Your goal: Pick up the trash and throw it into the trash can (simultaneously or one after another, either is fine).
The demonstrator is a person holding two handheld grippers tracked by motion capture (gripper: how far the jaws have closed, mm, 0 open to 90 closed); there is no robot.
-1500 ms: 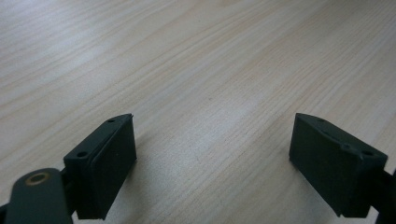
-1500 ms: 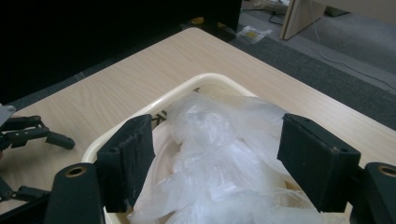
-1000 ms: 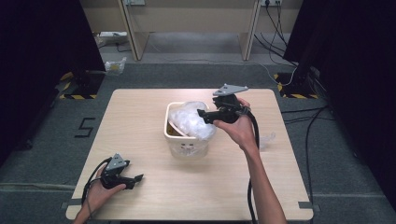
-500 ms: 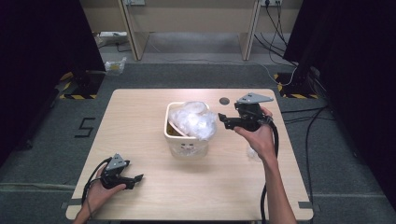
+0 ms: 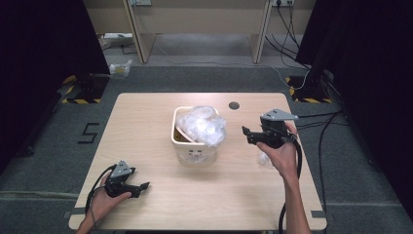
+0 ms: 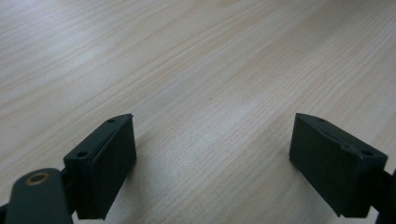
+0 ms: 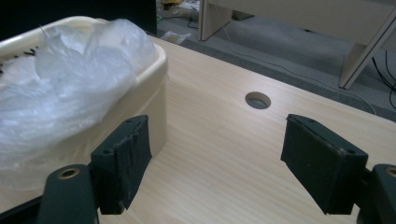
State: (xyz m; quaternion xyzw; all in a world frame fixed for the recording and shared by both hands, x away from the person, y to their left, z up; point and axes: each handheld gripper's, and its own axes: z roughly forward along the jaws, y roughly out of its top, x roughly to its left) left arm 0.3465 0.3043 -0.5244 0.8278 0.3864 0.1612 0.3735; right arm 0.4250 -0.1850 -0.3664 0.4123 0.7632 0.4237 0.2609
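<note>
Left gripper [image 5: 139,186] low over near-left bench [image 5: 146,112], fingers [image 6: 105,163] spread, nothing between. Cream bin [image 5: 195,151] at bench centre, stuffed with clear plastic bags [image 5: 204,126] bulging over rim. Right gripper [image 5: 247,132] just right of bin, fingers [image 7: 123,161] spread wide, empty, just been opening. Crumpled clear plastic [image 5: 265,158], probably another bag, on bench beneath right hand [image 5: 282,153].
</note>
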